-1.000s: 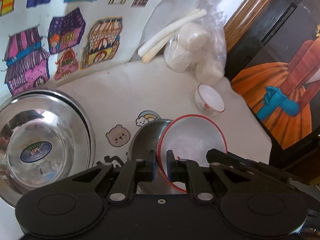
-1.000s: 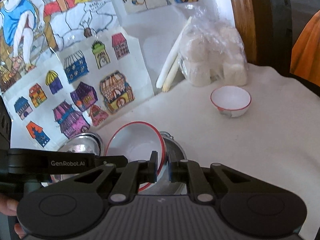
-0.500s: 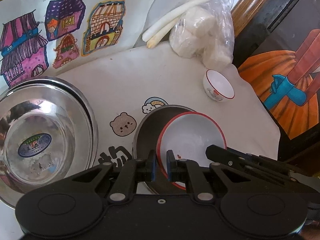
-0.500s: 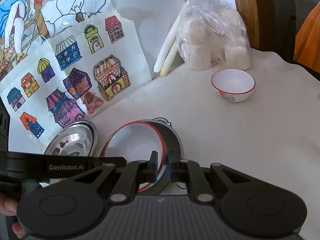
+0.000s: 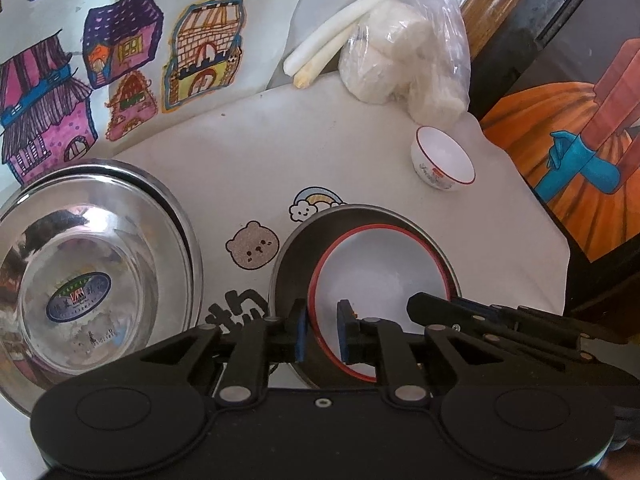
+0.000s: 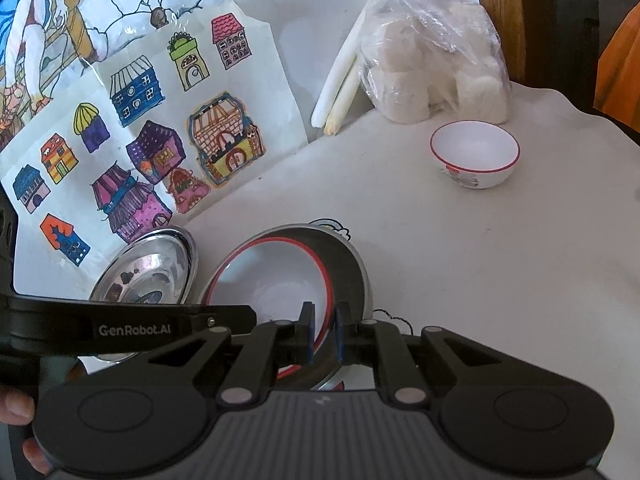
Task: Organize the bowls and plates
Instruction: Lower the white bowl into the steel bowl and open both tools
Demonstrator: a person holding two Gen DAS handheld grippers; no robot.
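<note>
A white bowl with a red rim [image 5: 380, 272] [image 6: 272, 280] rests tilted inside a small steel bowl [image 5: 292, 264] [image 6: 348, 264] on the white tablecloth. My left gripper [image 5: 321, 332] straddles the bowl's left rim. Its jaws are opening, and the rim stands between the blue pads with a gap on each side. My right gripper [image 6: 323, 332] is shut on the opposite rim of the same bowl. A large steel bowl [image 5: 80, 280] [image 6: 148, 268] sits to the left. A small red-rimmed white bowl [image 5: 444, 160] [image 6: 474, 152] stands alone farther back on the right.
A clear bag of white lumps [image 5: 408, 52] and two white stalks [image 5: 348, 12] lean at the back. Sheets with drawn houses [image 6: 152, 152] stand along the wall behind. The cloth's right edge [image 5: 560, 240] drops beside an orange painting [image 5: 580, 184]. A hand [image 6: 16, 408] shows at lower left.
Both grippers have lowered the red-rimmed bowl into the small steel bowl. The left jaws have parted from the rim; the right jaws still pinch it.
</note>
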